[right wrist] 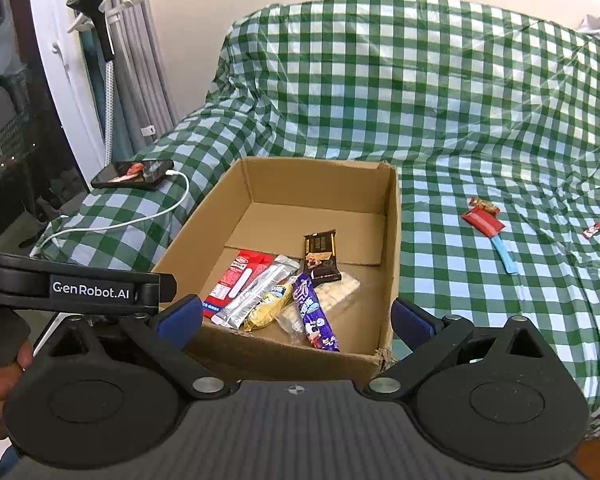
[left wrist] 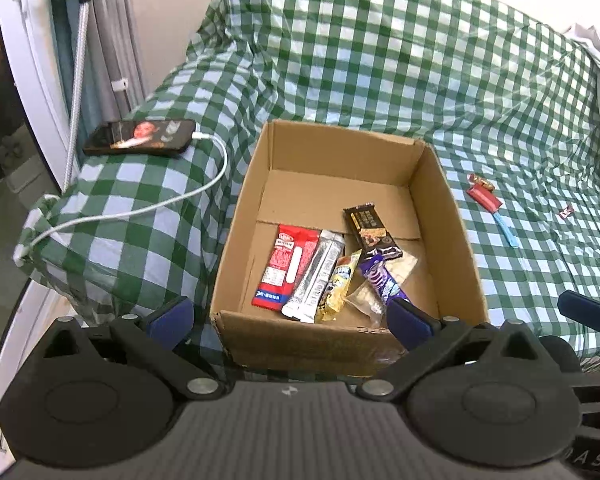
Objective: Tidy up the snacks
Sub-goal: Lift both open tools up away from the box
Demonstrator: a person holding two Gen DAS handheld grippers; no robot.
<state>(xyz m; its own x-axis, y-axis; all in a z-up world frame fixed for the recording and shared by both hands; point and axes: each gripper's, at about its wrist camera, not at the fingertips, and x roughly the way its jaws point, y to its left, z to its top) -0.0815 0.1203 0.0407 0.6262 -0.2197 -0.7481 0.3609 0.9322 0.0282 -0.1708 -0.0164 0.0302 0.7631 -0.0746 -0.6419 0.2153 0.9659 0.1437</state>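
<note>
A cardboard box on a checked sofa cover holds six flat snack packets. Four more snacks lie loose to its right. Both the left gripper and right gripper are spread wide, holding nothing. The wrappers look light, crinkly and slippery; pinch across the middle. One gripper's side reads "GenRobot.AI".

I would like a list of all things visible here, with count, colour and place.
cardboard box: 1, brown, on checked cover
snacks in box: about 6, red, silver, yellow, purple, dark brown, clear; near front wall
snacks on cover: 4, mostly red, one blue; right of box
phone: 1, black, left of box
cable: 1, white, plugged into phone
checked cover: 1, green-white
left gripper: 1, black, blue pads, open
right gripper: 1, same, open
</note>
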